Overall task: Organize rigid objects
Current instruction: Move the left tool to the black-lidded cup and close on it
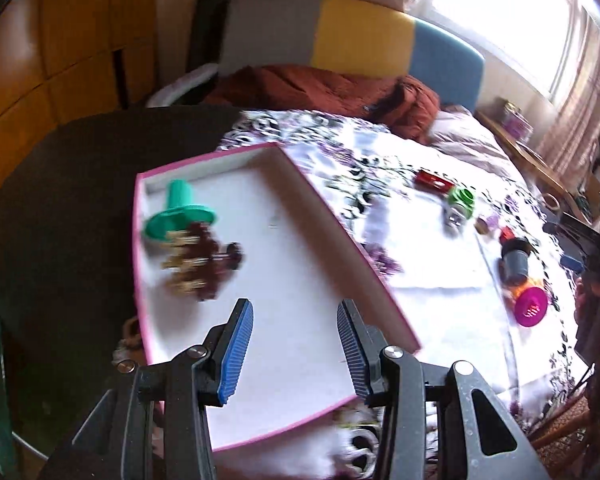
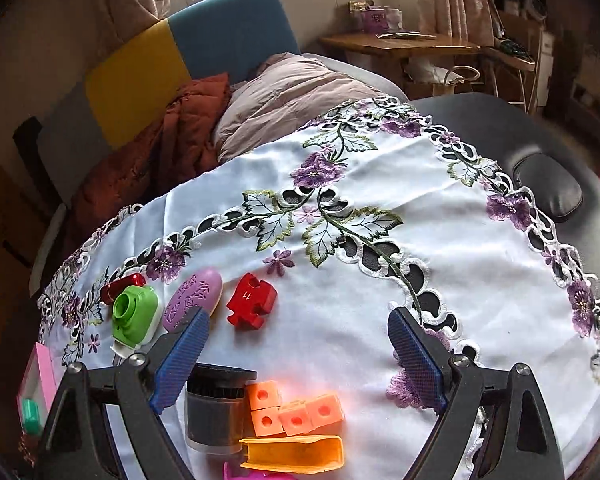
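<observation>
A pink-edged white box [image 1: 284, 168] lies on the embroidered tablecloth; inside it are a green plunger-shaped piece [image 1: 178, 216] and a dark red and gold cluster [image 1: 202, 266]. My left gripper [image 1: 296, 316] is open and empty over the box's near part. My right gripper [image 2: 300, 328] is open and empty above loose objects: a red puzzle piece [image 2: 252, 300], a purple oval case [image 2: 194, 300], a green block [image 2: 134, 318], a dark cylinder [image 2: 216, 412], orange cubes [image 2: 292, 410] and an orange tray piece [image 2: 296, 454].
A red tube [image 2: 122, 286] lies behind the green block. A magenta lid [image 1: 532, 306] sits near the cloth's right edge. A bed with a rust blanket [image 1: 324, 92] stands behind. A black pad [image 2: 548, 184] lies on the dark table at right.
</observation>
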`<state>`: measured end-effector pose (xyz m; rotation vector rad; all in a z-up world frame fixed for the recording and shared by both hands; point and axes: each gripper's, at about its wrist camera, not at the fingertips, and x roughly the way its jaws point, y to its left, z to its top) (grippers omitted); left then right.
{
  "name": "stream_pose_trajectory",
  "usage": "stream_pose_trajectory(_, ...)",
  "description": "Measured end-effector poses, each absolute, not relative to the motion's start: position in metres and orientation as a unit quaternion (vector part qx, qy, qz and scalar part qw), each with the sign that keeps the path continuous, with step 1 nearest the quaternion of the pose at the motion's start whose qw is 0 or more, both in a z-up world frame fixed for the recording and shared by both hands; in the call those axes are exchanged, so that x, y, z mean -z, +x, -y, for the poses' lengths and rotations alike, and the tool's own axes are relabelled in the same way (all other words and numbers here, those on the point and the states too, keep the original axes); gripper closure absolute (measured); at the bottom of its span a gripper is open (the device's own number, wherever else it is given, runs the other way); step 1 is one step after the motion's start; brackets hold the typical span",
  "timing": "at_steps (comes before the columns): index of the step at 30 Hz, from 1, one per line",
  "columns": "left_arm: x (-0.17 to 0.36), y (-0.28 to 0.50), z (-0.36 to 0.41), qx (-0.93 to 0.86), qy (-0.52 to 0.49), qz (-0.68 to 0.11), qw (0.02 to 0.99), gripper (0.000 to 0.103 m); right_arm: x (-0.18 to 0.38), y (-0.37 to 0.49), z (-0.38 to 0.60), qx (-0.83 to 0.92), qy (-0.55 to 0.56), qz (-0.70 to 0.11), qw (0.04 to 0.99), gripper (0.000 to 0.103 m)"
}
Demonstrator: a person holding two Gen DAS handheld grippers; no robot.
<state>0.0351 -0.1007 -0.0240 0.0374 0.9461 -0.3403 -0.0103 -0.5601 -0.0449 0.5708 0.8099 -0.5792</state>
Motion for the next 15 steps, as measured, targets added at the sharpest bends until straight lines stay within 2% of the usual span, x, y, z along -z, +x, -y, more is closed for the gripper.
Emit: stream_pose_trajectory(15,0.043,0.042,0.274,0.345,0.098,-0.485,0.798,0.059,0.044,-0.014,0.567,0.279,0.29,-0.378,0.834,0.006)
